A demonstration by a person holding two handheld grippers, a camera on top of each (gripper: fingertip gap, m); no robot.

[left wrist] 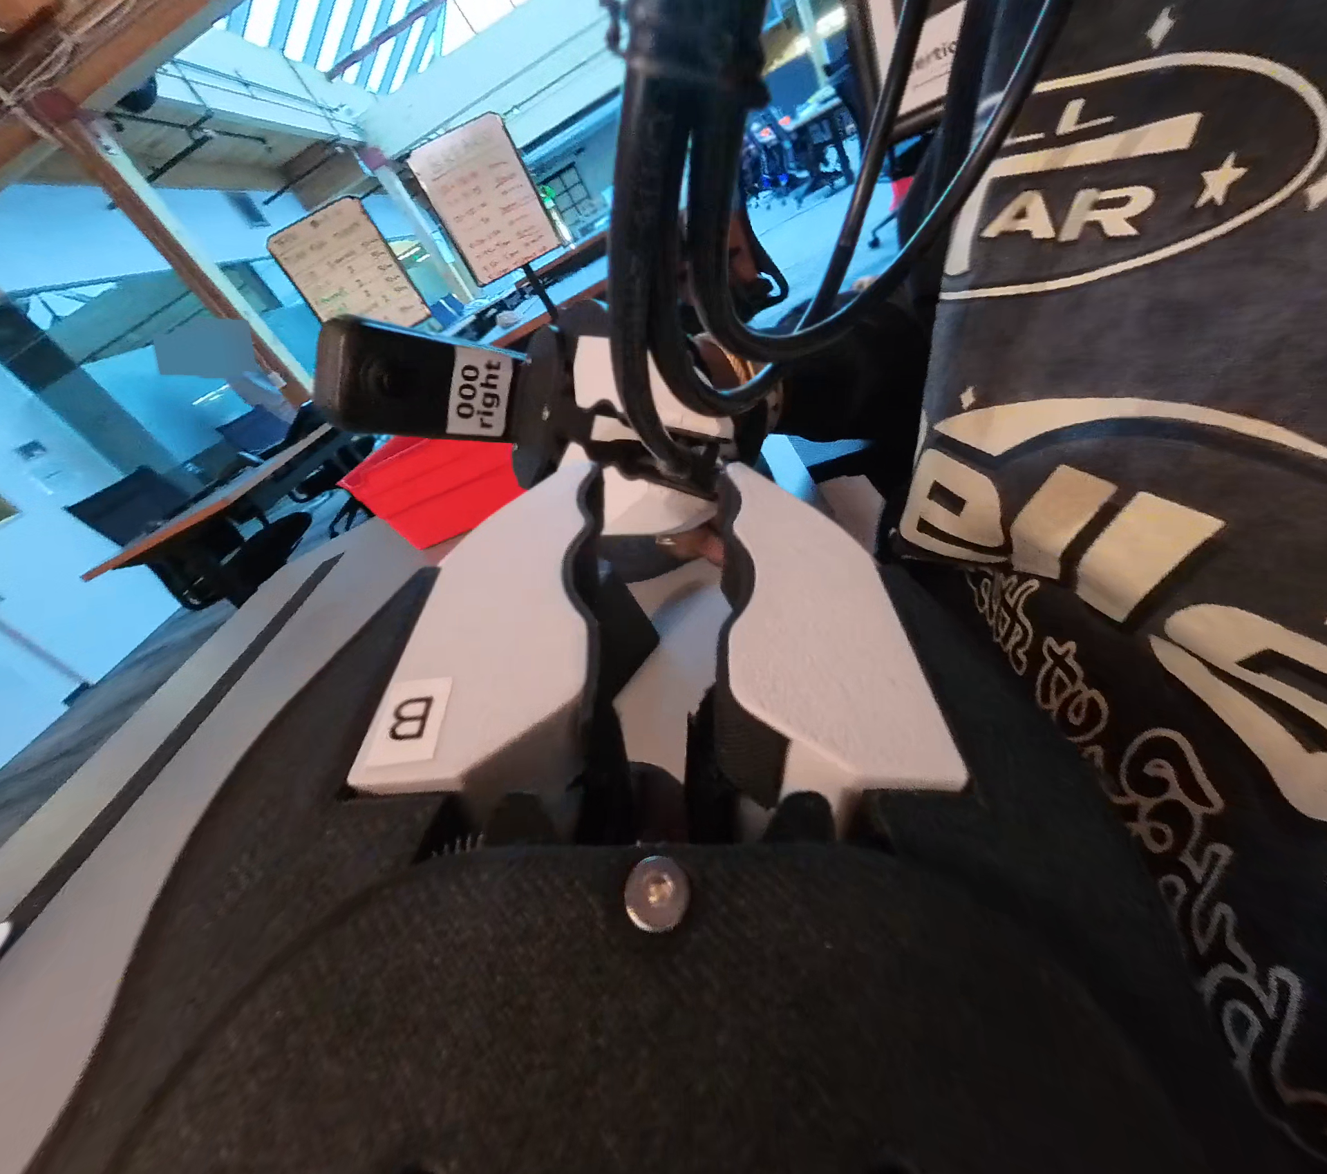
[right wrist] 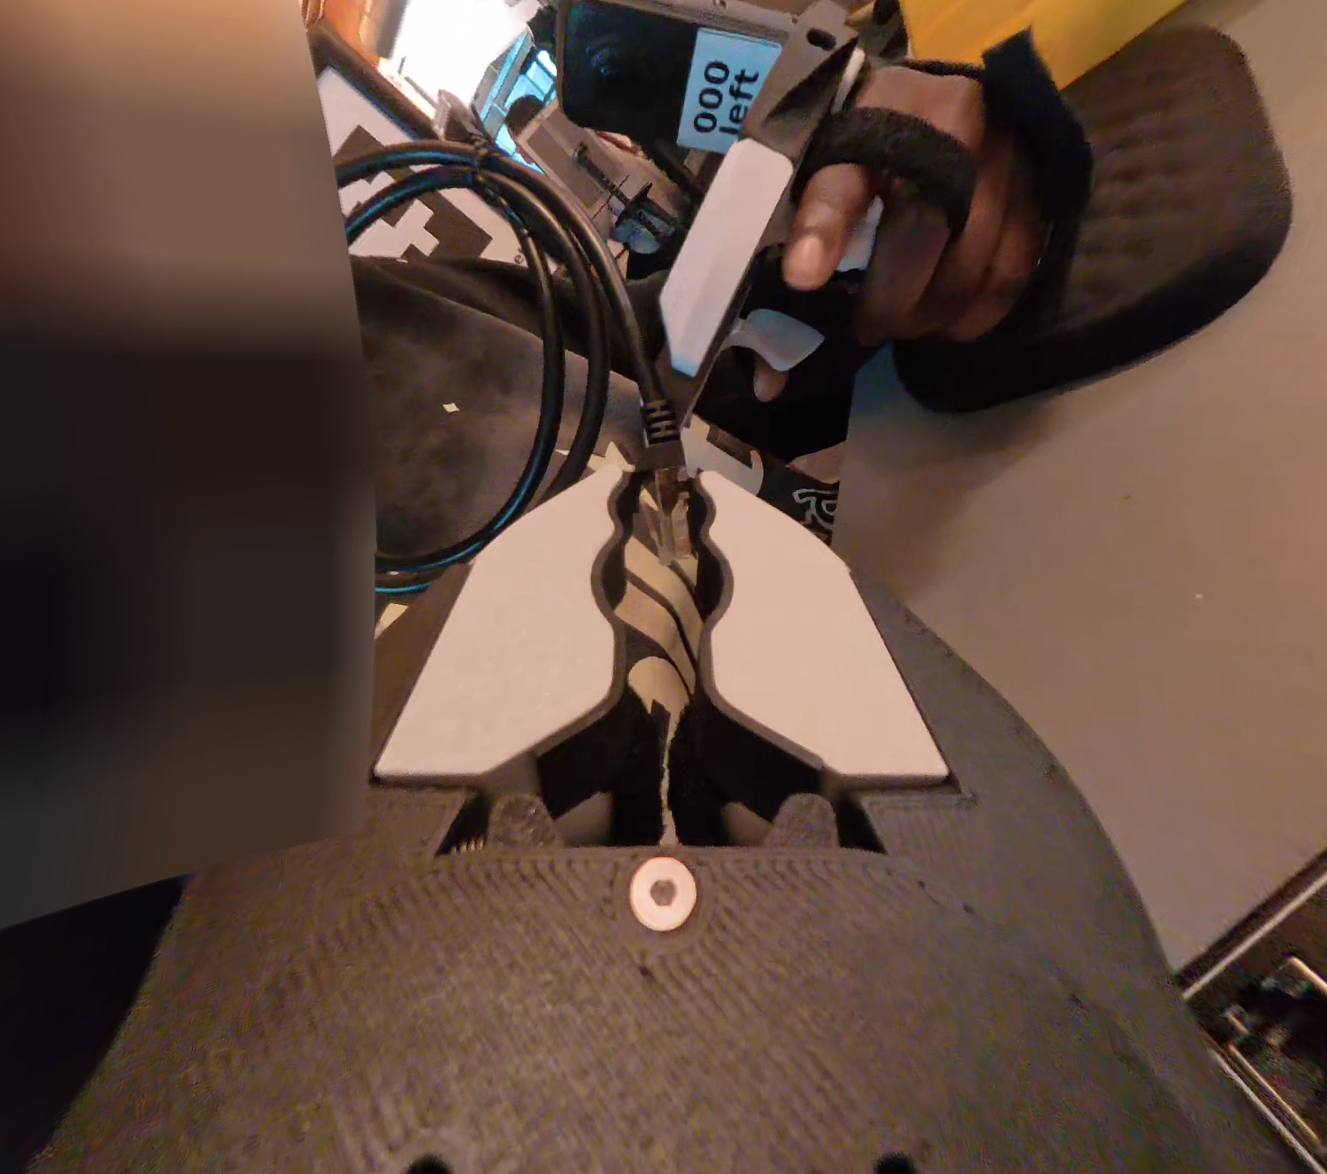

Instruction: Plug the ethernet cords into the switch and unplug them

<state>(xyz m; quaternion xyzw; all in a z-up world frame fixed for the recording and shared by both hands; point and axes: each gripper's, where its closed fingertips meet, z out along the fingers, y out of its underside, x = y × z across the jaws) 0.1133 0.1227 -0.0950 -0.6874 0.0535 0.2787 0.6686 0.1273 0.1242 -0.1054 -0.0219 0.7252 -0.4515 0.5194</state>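
1. Two grippers meet tip to tip, both on one black ethernet cord (right wrist: 574, 249).
2. Right gripper (right wrist: 660, 483): fingers nearly closed, pinching the cord's clear plug (right wrist: 671, 522).
3. Left gripper (left wrist: 660, 479): fingers narrowly parted around the cord end; firm grip cannot be told.
4. Cord loops coil left of the plug.
5. Switch not visible.

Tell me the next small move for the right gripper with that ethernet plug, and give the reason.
Probably close the right gripper a little on the clear ethernet plug first. The plug sits tilted between fingertips that look slightly apart, its black cable looping away, and the left gripper crowds close. No switch shows in either view, so aiming comes later.
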